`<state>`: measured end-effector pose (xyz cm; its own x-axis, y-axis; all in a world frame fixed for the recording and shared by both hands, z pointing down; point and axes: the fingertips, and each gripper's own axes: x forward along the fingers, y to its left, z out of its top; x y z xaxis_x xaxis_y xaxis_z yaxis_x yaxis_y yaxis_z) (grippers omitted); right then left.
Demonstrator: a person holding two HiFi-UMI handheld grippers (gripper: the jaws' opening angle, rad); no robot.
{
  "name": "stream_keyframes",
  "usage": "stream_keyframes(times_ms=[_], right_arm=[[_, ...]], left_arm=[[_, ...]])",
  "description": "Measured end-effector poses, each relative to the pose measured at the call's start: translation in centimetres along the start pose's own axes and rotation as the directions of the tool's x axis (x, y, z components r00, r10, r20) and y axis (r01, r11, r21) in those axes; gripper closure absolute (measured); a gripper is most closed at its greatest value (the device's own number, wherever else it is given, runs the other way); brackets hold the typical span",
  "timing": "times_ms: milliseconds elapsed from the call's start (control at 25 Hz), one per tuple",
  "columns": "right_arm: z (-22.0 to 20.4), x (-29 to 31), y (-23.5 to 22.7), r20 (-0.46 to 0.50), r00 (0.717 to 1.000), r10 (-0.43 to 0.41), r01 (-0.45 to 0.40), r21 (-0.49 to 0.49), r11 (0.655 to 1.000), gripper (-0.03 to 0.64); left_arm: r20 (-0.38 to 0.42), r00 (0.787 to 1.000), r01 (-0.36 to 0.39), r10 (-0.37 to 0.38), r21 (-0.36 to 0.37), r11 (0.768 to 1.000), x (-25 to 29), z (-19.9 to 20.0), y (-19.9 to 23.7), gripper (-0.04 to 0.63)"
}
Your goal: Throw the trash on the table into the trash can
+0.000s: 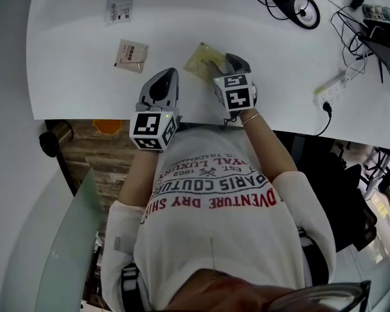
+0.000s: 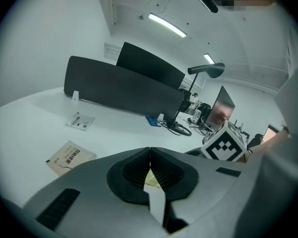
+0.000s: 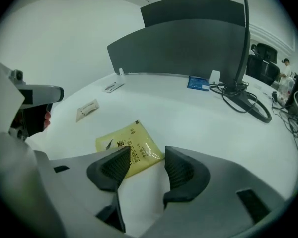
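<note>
A yellow packet (image 1: 203, 60) (image 3: 124, 145) lies flat on the white table (image 1: 71, 83), near its front edge. My right gripper (image 1: 229, 62) (image 3: 146, 152) hangs just over the packet's near corner, open, with that corner showing between the two jaws and no pad pressing on it. A beige packet (image 1: 131, 55) (image 2: 69, 157) and a clear-and-white packet (image 1: 119, 8) (image 2: 80, 121) lie further left. My left gripper (image 1: 165, 78) (image 2: 150, 150) is to the left of the yellow packet, over the table's edge, with its jaw tips together and nothing seen gripped. A sliver of yellow shows through the gap behind them.
A black lamp base with tangled cables (image 1: 299, 8) and a white power strip (image 1: 329, 93) sit at the table's right. A dark partition (image 2: 119, 88) runs along the far side, with a monitor (image 2: 221, 108) beyond. An orange object (image 1: 107, 125) shows below the table's front edge.
</note>
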<state>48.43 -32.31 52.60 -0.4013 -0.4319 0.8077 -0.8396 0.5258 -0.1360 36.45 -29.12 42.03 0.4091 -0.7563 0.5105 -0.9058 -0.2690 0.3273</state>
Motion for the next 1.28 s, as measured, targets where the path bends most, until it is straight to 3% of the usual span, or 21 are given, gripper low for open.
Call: stream_keyframes(times_ms=[240, 280, 320, 480, 680, 880, 1120, 1280], right_arm=[[0.1, 0.1, 0.0, -0.001, 1.0, -0.019, 0.019, -0.05, 0.999, 0.4], [0.1, 0.1, 0.0, -0.003, 1.0, -0.01, 0.01, -0.063, 0.998, 0.426], [0.1, 0.1, 0.1, -0.004, 1.0, 0.0, -0.001, -0.076, 0.997, 0.494], [0.0, 0.1, 0.3, -0.009, 1.0, 0.021, -0.022, -0.142, 0.99, 0.557], [-0.3, -0.4, 1.0, -0.016, 0.998, 0.063, -0.065, -0.159, 0.985, 0.583], [2.2, -2.2, 3.9, 0.043, 0.991, 0.125, -0.114, -0.19, 0.975, 0.583], [8.3, -3.6, 12.7, 0.132, 0.957, 0.258, -0.211, -0.294, 0.932, 0.583], [11.5, -4.1, 22.1, 0.14, 0.913, 0.384, -0.299, -0.41, 0.861, 0.583]], left_arm=[[-0.012, 1.0, 0.0, 0.0, -0.017, 1.0, 1.0, -0.1, 0.2, 0.572], [-0.012, 1.0, 0.001, -0.001, -0.017, 1.0, 1.1, -0.1, 0.2, 0.572], [-0.012, 1.0, 0.002, -0.002, -0.016, 1.0, 1.1, -0.1, 0.1, 0.572], [-0.013, 1.0, 0.006, -0.006, -0.009, 1.0, 1.0, -0.1, -0.3, 0.572], [0.009, 1.0, -0.012, 0.012, -0.009, 1.0, -0.4, 0.0, -0.4, 0.572], [0.058, 0.995, -0.08, 0.081, -0.031, 0.996, -3.6, 0.4, 1.2, 0.572], [0.147, 0.964, -0.211, 0.221, -0.081, 0.974, -10.9, 1.0, 6.0, 0.572], [0.187, 0.915, -0.332, 0.359, -0.157, 0.93, -18.0, 0.0, 11.2, 0.572]])
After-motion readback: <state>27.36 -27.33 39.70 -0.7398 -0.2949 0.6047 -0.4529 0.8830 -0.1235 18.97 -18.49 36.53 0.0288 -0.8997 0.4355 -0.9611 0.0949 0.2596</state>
